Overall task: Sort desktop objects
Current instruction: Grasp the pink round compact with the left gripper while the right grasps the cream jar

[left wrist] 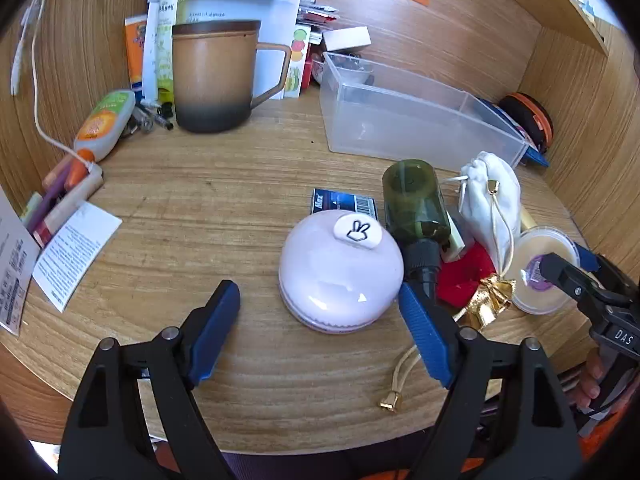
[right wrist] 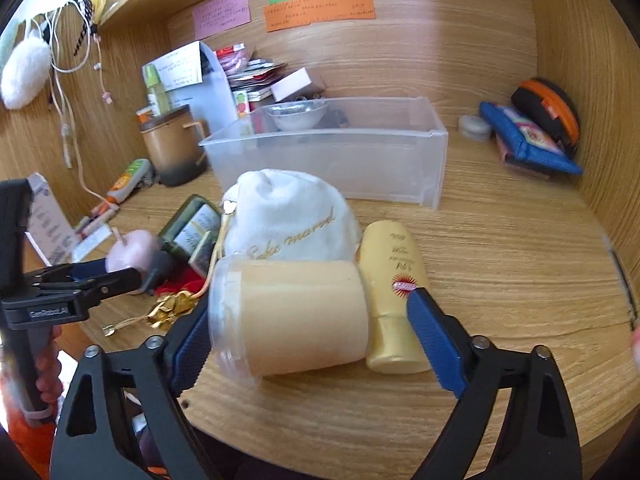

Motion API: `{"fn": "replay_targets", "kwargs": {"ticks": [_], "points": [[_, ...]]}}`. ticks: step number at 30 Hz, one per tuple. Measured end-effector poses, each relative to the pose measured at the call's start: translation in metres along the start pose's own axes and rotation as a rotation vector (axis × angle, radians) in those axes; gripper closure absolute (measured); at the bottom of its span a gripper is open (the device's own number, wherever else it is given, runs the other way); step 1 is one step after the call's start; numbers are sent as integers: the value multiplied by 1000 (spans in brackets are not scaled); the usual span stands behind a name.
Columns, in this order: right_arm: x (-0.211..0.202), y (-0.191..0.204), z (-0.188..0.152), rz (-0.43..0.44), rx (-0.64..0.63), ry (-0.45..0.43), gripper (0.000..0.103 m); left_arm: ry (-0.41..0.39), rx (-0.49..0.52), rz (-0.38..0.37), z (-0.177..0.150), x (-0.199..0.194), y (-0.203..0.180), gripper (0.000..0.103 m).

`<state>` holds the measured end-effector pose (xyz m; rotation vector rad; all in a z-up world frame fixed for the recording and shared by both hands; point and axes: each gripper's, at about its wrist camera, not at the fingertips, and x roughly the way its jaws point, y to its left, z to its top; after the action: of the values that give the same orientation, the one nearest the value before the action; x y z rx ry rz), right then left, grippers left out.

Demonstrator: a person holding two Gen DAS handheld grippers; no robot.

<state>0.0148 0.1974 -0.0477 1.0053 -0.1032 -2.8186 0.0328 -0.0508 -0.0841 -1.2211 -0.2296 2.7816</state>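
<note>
the left gripper hangs low in the left wrist frame with its blue fingers released and spread wide, the round pale pink case with a bunny badge lying on the wooden desk just ahead of them, nearer the right finger. in the right wrist frame the right gripper is likewise released; the cream jar with a clear lid lies on its side between its fingers, beside the yellow tube at centre right. the clear plastic bin waits at upper centre. judging from this, the jar is the likely pick: centre it, close squarely across the body, and keep the right finger off the tube.
</note>
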Motion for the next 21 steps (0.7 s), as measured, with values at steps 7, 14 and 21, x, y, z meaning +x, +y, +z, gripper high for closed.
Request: {"fn": "replay_targets", "kwargs": {"ticks": [7,14,21], "points": [[6,7,2,-39,-64,-9,21,-3,31,29,4,7,-5,21],[13,9,4,-37,-97,-12,26,-21,71,89,8,15,-12,38],[15,7,7,29,-56,-3,40,-18,83,104,8,15,-15,40]]}}
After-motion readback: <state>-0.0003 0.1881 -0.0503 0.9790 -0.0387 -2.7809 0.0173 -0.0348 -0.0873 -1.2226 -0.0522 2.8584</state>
